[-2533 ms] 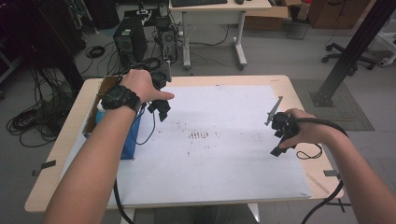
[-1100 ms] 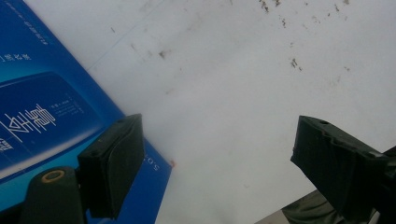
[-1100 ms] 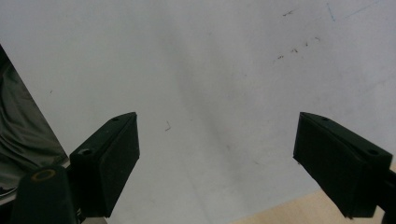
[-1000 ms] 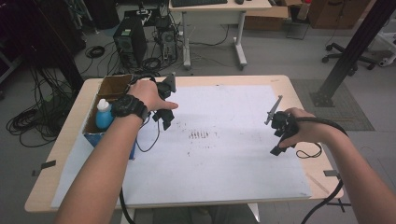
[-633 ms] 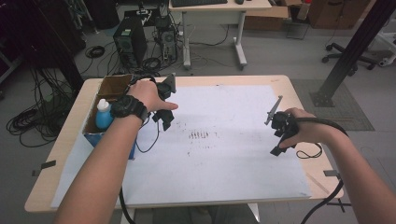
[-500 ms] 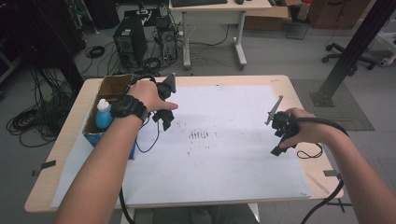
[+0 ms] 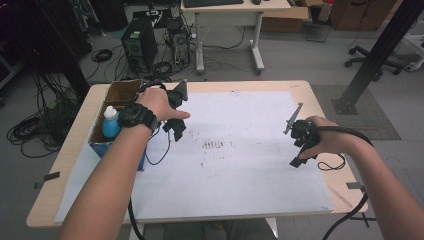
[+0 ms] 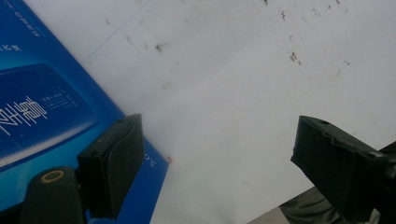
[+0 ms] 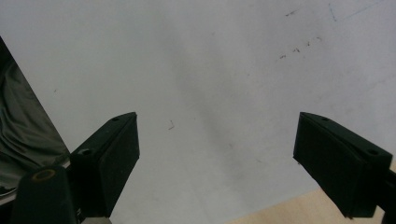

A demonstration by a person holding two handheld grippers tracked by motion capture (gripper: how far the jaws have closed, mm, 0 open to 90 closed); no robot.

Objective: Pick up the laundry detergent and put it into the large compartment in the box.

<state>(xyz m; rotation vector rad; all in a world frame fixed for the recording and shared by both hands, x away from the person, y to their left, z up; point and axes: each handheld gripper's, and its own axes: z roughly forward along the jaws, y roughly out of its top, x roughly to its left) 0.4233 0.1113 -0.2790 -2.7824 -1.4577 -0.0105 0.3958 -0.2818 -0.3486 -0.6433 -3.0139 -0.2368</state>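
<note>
A large white sheet [image 7: 240, 170] with faint dark marks covers most of the wooden table [image 7: 320, 100]. My left gripper [image 7: 175, 128] hovers over the sheet's left part, beside an open box [image 7: 122, 92] with blue sides that holds a blue bottle [image 7: 110, 123] with a white cap. In the left gripper view its jaws [image 8: 219, 128] stand wide apart over the sheet [image 8: 233, 70], nothing between them, with the blue box [image 8: 51, 107] at their left. My right gripper [image 7: 299, 150] hangs over the sheet's right edge, open and holding nothing [image 9: 217, 121].
Cables trail from both grippers across the table's front. Small tape strips [image 7: 45, 178] mark the table's edges. Behind the table stand computer towers [image 7: 137, 42], tangled floor cables, a second desk [image 7: 230, 7] and a black post [image 7: 372, 55] at right.
Since the oldest frame my left hand has shifted slightly right, uncovering the box and bottle. Over the last second neither hand has moved.
</note>
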